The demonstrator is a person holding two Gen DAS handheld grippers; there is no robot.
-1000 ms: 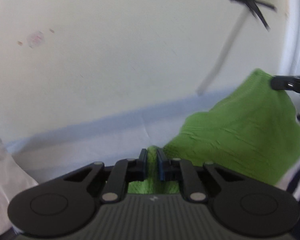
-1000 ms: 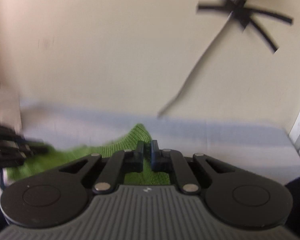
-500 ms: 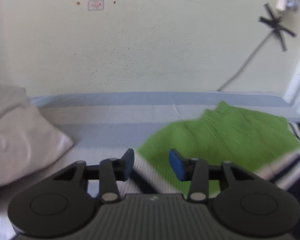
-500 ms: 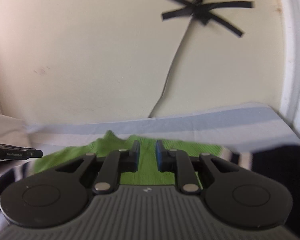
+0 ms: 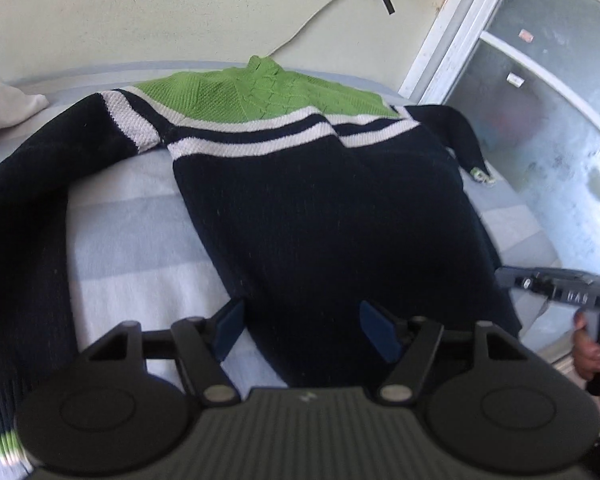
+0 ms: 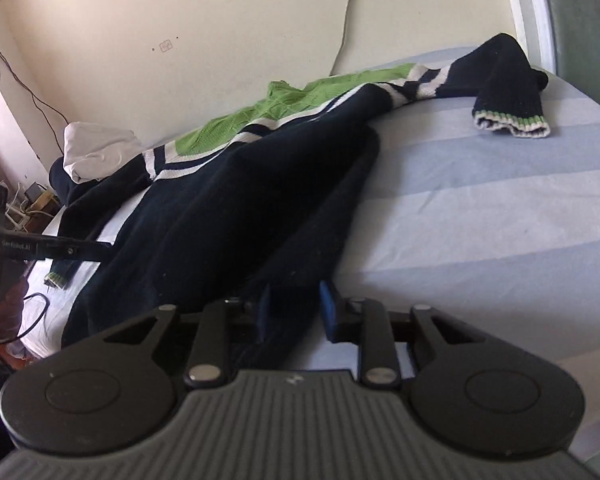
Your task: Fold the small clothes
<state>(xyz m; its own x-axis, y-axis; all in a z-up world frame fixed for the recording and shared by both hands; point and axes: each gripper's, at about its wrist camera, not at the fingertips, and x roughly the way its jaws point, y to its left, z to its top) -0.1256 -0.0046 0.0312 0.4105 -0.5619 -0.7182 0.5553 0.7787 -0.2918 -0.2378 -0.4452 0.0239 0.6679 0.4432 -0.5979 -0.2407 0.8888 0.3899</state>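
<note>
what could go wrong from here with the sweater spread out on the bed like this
The right gripper is closing on the sweater's hem, which is bunched there, so it may pinch uneven layers and fold crooked. The left gripper is opening with the hem between its fingers, unpressed. One sleeve cuff is curled under and could fold in wrinkled.

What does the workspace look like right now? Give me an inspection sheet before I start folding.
Surface: bed sheet, light blue and white bands.
Job's things: sweater spread flat, green yoke toward the wall, both sleeves out to the sides.
Clutter: white pillow at the bed's far end.
Grippers: left gripper opening, jaws astride the sweater's hem, not pressing; right gripper closing, dark knit between its jaws.
Cables: wire taped to the wall.
Surroundings: pale wall, frosted window beside the bed.
</note>
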